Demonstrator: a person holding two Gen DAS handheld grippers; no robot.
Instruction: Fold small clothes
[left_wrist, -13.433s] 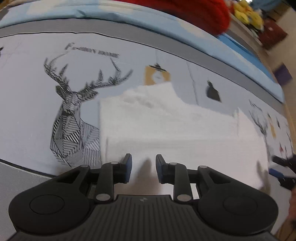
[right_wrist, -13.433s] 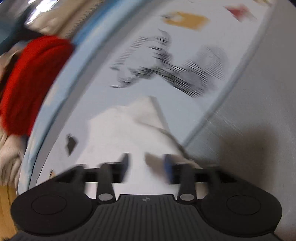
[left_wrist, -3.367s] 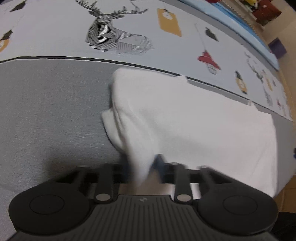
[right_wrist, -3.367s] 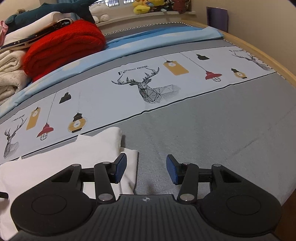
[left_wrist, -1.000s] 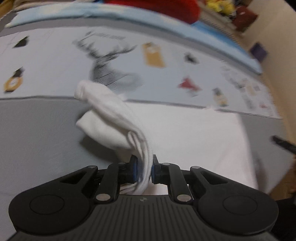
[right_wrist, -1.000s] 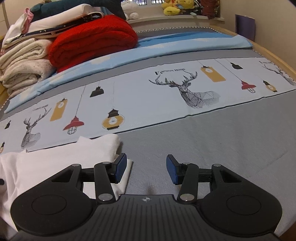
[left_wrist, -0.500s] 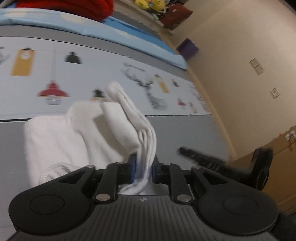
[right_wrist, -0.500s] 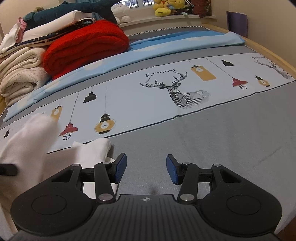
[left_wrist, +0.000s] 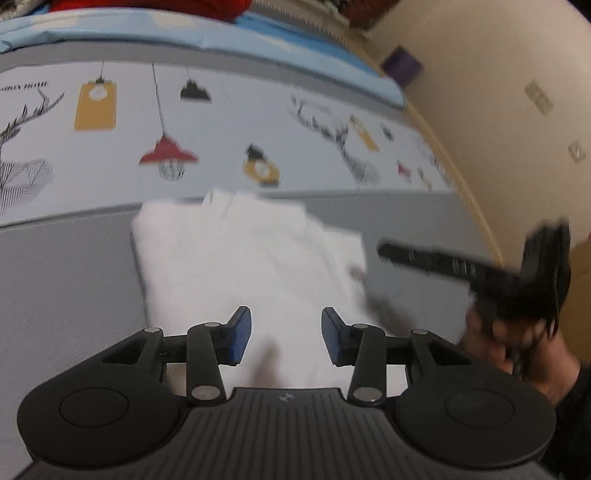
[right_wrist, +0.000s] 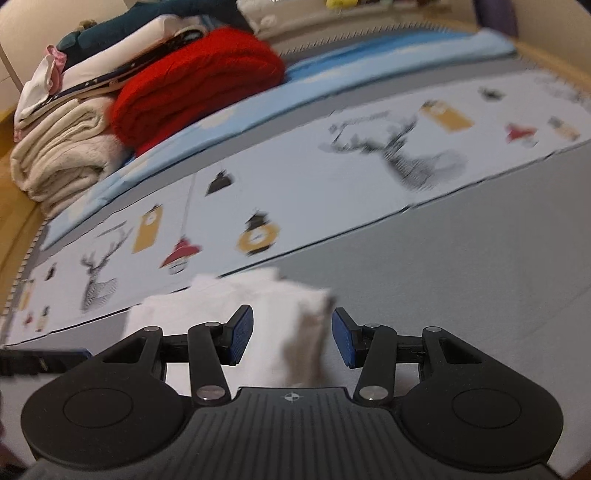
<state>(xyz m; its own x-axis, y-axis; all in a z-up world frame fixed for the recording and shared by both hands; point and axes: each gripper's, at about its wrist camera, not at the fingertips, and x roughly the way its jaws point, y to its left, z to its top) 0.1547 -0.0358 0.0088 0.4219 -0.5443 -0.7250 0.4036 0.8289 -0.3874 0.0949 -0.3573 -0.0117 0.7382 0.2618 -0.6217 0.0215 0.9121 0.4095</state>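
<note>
One white cotton garment lies folded compactly on the bed; the left hand-held gripper, jaws just opened, holds nothing, the right hand-held gripper gapes empty, so perhaps tidying remains.

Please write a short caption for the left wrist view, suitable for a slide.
Left gripper, jaws just opened and empty, over the folded white garment on the grey bedspread; right gripper at its far edge.

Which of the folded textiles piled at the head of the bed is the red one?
The red knitted blanket, chunky and rolled. It lies right of the cream blankets, beneath the white and navy folded pieces.
</note>
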